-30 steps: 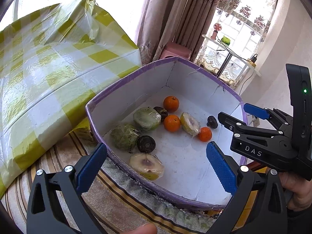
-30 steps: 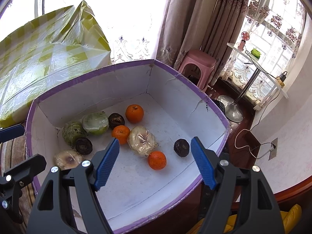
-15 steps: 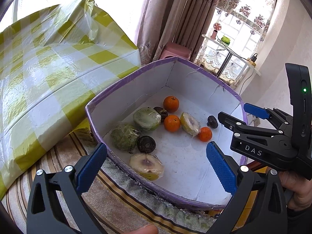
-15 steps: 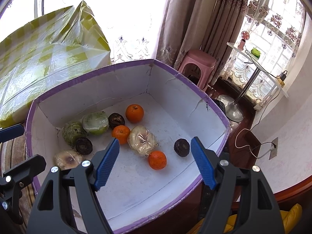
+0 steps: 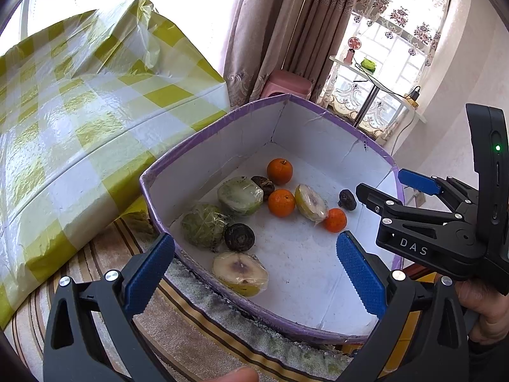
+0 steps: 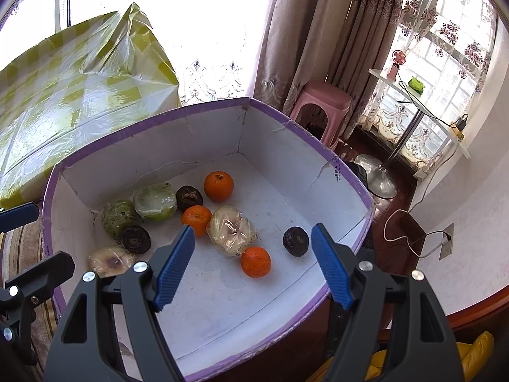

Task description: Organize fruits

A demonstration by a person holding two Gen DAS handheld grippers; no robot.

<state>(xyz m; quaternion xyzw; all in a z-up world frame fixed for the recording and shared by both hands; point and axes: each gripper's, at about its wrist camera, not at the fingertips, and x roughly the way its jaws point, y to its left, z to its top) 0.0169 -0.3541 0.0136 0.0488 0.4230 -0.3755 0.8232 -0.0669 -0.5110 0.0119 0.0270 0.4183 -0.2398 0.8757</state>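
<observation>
right wrist: wrapped fruit (image 6: 231, 230) lengthwise toward tongs (image 6: 253, 265)

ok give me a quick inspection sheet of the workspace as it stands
surface: striped cloth under a white box with purple rim.
job's things: three oranges, nearest; four plastic-wrapped fruit halves, one; three dark fruits, one apart; all loose on the box floor.
clutter: yellow checked plastic-covered bulk beside the box.
grippers: left claw and right claw both open, empty, above the box.
cables: white cord to a wall socket.
surroundings: curtains, pink stool, small glass table by the window.
</observation>
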